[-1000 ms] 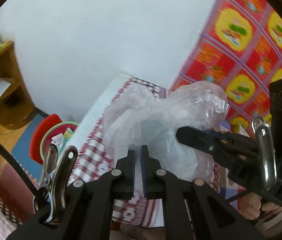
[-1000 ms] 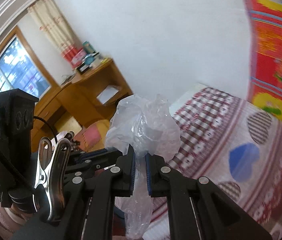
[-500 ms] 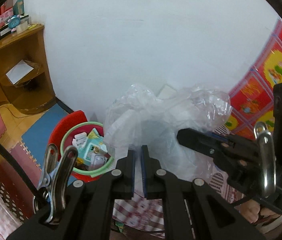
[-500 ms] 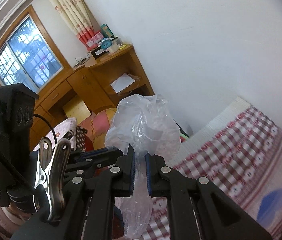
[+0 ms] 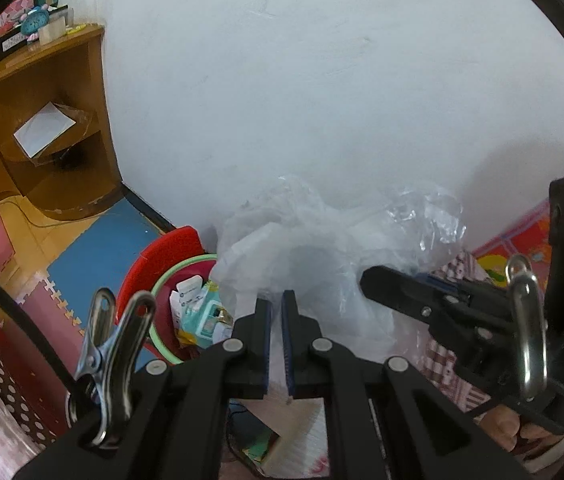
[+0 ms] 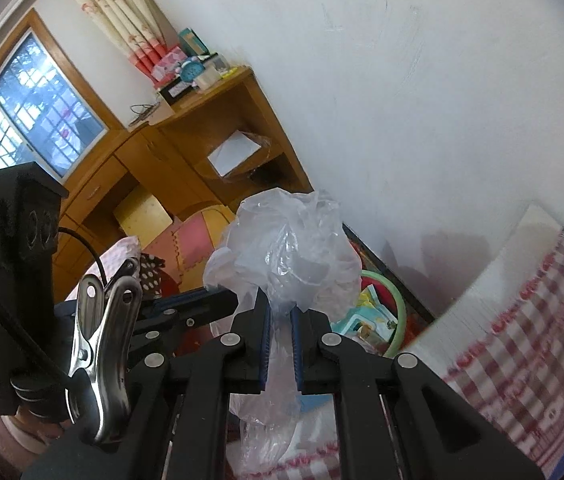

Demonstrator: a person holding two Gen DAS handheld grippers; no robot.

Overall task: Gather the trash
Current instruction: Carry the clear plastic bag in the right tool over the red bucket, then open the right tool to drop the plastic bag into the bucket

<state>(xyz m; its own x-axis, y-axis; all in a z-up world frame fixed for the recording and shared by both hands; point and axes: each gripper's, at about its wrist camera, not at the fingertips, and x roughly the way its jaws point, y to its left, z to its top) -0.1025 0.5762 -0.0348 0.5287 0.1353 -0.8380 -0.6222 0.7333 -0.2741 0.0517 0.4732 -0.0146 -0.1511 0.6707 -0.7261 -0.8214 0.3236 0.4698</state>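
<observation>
A: What does the left hand-held gripper (image 5: 276, 308) hold?
B: Its jaws are closed on a clear plastic bag (image 5: 322, 248); the right hand-held gripper (image 5: 370, 280) grips the same bag from the right.
A: And below?
B: A red bin (image 5: 162, 252), green-rimmed, holding packaging, stands on the floor against the white wall (image 5: 322, 80).

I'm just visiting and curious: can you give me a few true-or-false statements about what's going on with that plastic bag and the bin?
1. The right gripper has its fingers pinched on the clear plastic bag. True.
2. The bin is empty. False: boxes and wrappers lie in it.
3. The bin is red with a green rim. True.
4. The bag already lies inside the bin. False: it is held in the air beside it.
</observation>
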